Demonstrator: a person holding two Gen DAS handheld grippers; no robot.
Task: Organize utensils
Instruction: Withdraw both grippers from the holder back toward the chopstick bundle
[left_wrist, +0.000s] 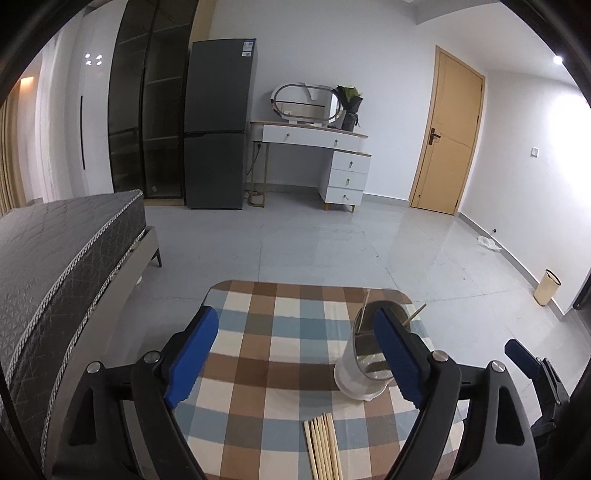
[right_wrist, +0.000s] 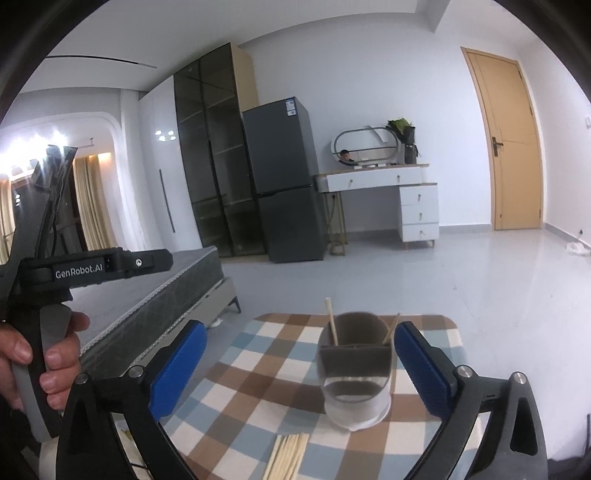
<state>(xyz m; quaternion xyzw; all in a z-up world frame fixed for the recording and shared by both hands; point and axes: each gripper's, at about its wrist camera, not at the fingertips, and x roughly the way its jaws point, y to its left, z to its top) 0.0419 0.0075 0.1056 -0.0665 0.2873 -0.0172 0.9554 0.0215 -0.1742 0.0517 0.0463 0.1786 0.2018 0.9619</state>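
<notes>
checked table (right_wrist: 258, 369), chopsticks (right_wrist: 286, 456) between open right gripper (right_wrist: 295, 363)

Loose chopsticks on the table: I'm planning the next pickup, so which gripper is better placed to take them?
Probably left. The loose chopsticks lie between the open left gripper's fingers, close below. The right gripper, also open, centres on the holder instead.

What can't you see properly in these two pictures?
- Loose chopsticks: both views, near ends cut off by the bottom edge, so no count.
- Utensil holder: left wrist view, its right side hidden behind the left gripper finger.
- Right gripper: open, nothing between its fingers.
- Fridge label: too small to read.
</notes>
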